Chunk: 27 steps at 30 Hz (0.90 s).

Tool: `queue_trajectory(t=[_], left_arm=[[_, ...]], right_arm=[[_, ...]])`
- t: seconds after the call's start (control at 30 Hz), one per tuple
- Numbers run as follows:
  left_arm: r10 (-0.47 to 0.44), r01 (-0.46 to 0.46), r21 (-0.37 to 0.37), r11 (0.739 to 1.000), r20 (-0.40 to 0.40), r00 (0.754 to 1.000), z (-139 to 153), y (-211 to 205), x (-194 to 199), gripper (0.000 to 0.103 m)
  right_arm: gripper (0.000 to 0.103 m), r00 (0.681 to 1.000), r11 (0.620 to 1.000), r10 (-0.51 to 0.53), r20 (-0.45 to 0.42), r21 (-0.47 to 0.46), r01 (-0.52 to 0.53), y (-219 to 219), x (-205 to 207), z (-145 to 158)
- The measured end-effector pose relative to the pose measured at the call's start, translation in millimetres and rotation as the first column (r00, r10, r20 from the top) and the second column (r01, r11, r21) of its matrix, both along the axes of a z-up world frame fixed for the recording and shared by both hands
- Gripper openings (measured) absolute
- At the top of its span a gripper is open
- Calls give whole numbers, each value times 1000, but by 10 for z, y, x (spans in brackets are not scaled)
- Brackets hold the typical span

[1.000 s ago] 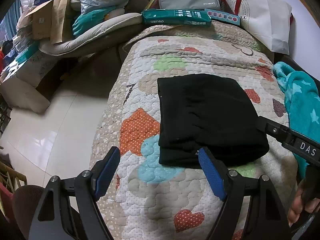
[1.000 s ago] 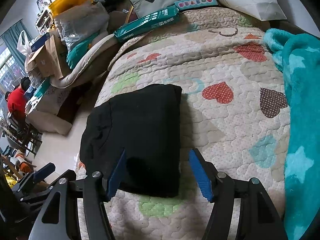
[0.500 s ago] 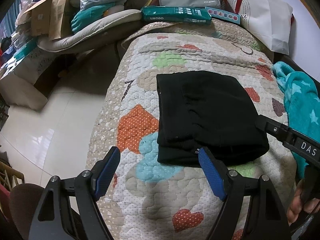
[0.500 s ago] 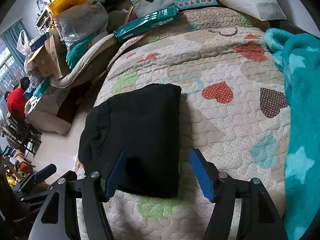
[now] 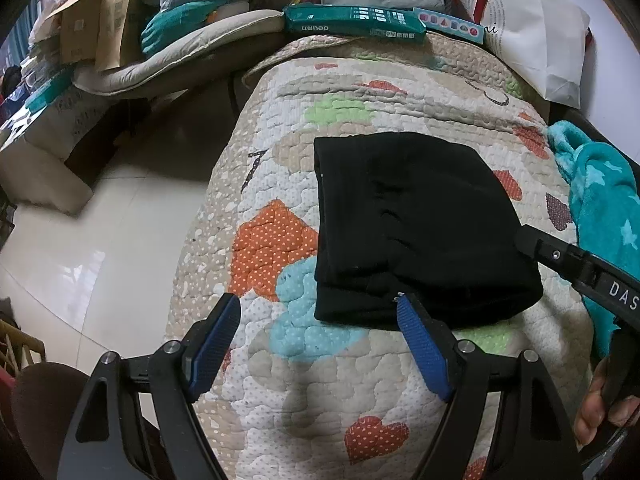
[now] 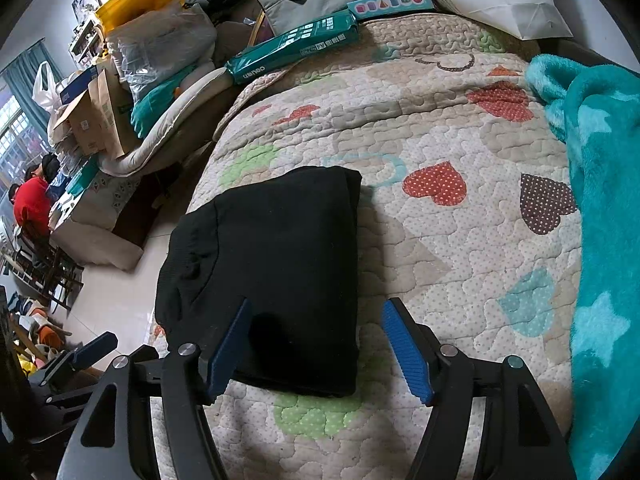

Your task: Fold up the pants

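Black fabric pants [image 5: 416, 232] lie folded square on the heart-patterned quilted bedspread [image 5: 360, 92].
I hold the left gripper [image 5: 318, 326] and right gripper [image 6: 316, 330] released, gripping nothing; I'd lift away straight, without snagging the near edge.

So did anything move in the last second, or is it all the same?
Almost nothing changed. The right gripper spread its jaws slightly wider; they stand open, gripping nothing, with the near corner of the folded black pants between them. The left gripper stayed open and empty. The pants kept their spot on the heart quilt.
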State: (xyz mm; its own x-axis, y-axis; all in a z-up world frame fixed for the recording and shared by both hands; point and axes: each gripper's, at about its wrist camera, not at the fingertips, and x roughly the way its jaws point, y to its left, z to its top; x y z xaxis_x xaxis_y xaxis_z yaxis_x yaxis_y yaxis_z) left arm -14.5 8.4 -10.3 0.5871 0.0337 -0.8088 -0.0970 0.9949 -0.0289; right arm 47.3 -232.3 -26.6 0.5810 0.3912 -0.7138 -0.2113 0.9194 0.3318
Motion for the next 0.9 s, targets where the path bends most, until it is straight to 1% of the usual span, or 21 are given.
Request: queue_trajectory(t=[0.23,0.57,0.67,0.73,0.8,0.9], left_arm=[[6,-6,-9,1000,-2,1000,-17,23,6,80],[18,-19,-39,999,-12,1000,-37,103,29,80],[23,-23,-54,998,-6,1000,-13,157,37,80],[36,-35,-87,996,6,999,29,239,50,80],[52,-49,-145,988,18,998,84,354,79,80],[73,-62,-247,967,38,997,161,547,179,80]], right_arm=[[74,1000,1000,-1,2,-3,1,7,0,2],[75,1000,1000,0,13,-14,1,-3,9,-30],[75,1000,1000,-1,23,-15,1,13,-5,8],[75,999,1000,-5,46,-9,6,-8,-16,60],[75,997,1000,-13,71,-1,13,-47,-15,121],[80,996,999,-26,85,34,24,-136,29,196]])
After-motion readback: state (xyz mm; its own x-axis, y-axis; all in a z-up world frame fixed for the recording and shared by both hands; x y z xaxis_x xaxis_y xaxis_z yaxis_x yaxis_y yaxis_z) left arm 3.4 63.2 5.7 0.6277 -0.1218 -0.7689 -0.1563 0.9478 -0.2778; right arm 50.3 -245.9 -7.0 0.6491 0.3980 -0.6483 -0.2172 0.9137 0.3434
